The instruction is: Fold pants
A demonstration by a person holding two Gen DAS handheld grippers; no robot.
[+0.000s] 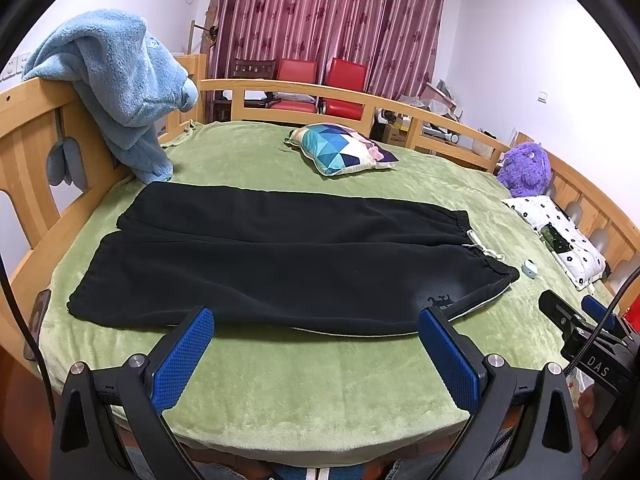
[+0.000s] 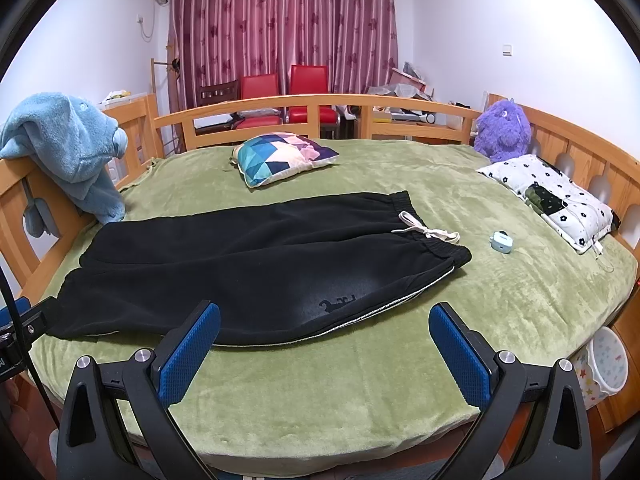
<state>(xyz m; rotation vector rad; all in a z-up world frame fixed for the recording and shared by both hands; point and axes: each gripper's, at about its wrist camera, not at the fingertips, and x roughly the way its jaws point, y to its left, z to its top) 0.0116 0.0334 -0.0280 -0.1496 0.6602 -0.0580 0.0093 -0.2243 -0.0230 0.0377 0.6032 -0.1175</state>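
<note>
Pants [image 1: 280, 264] lie sideways on the bed [image 1: 320, 392], waistband nearer the right claw [image 2: 324, 344], cuffs nearer the left claw [image 1: 316, 344], both wide apart and empty.

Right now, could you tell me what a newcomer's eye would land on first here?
Black pants lie spread flat across the middle of the green bed cover, white drawstring at the right-hand waistband. Both claws, left and right, hang open at the near edge. A purple plush sits far right.

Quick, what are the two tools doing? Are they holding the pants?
Left tool: open, holding nothing, just short of the black pants.
Right tool: open, holding nothing too.
</note>
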